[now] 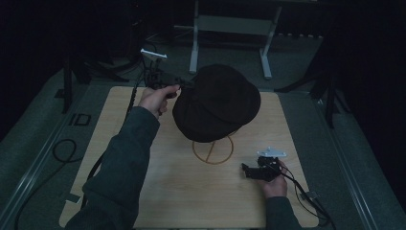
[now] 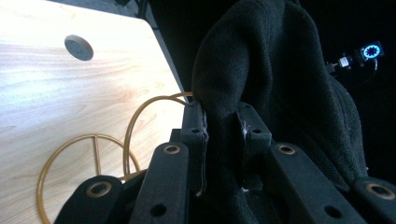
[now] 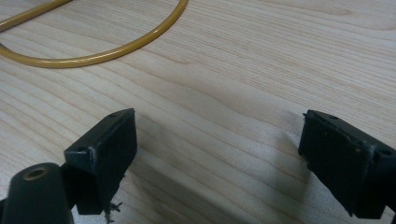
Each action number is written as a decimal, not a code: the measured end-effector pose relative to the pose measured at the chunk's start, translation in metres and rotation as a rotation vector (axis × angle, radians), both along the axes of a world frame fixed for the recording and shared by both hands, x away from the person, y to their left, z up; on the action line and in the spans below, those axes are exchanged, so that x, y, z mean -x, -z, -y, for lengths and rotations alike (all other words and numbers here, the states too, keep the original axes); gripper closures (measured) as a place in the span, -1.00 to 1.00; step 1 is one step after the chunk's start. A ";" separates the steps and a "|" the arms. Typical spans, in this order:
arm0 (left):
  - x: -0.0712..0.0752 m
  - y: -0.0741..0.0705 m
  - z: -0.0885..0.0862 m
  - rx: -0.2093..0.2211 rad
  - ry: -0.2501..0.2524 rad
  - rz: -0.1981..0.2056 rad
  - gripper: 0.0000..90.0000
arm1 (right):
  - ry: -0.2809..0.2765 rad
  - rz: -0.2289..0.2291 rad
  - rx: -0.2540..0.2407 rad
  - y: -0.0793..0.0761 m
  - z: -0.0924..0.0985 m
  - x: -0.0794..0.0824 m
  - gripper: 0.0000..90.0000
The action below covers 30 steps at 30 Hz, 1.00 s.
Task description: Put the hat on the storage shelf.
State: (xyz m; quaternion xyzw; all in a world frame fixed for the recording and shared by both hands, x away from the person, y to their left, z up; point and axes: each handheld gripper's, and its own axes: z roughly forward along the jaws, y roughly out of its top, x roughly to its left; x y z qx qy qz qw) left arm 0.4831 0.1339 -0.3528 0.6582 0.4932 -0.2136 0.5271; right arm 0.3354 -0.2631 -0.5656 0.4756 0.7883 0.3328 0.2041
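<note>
A dark brown hat [image 1: 216, 102] sits over a gold wire stand whose round base [image 1: 212, 151] rests on the wooden table [image 1: 143, 191]. My left gripper [image 1: 181, 85] is at the hat's left rim, shut on a fold of the fabric. In the left gripper view the hat [image 2: 280, 74] bunches between the jaws of the left gripper [image 2: 223, 126], and the stand's gold rings [image 2: 93, 154] lie behind. My right gripper [image 1: 246, 169] rests low at the table's front right, open, with bare wood between its jaws in the right gripper view [image 3: 217, 144]. The gold ring [image 3: 116, 44] curves above it.
The wooden table has a round hole [image 2: 78, 47] in its top. A grey metal frame [image 1: 232, 33] stands beyond the far edge. Cables [image 1: 62, 153] trail on the dark floor to the left. A small lit ring light [image 2: 372, 51] glows in the dark background.
</note>
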 end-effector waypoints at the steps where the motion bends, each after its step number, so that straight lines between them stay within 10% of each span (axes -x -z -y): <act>1: -0.001 0.002 0.002 -0.001 0.003 -0.004 0.70 | -0.001 0.000 0.000 0.000 0.000 0.000 -0.74; 30: -0.020 0.055 0.003 -0.018 -0.062 -0.049 0.76 | -0.004 0.002 -0.002 0.000 -0.001 0.001 -0.75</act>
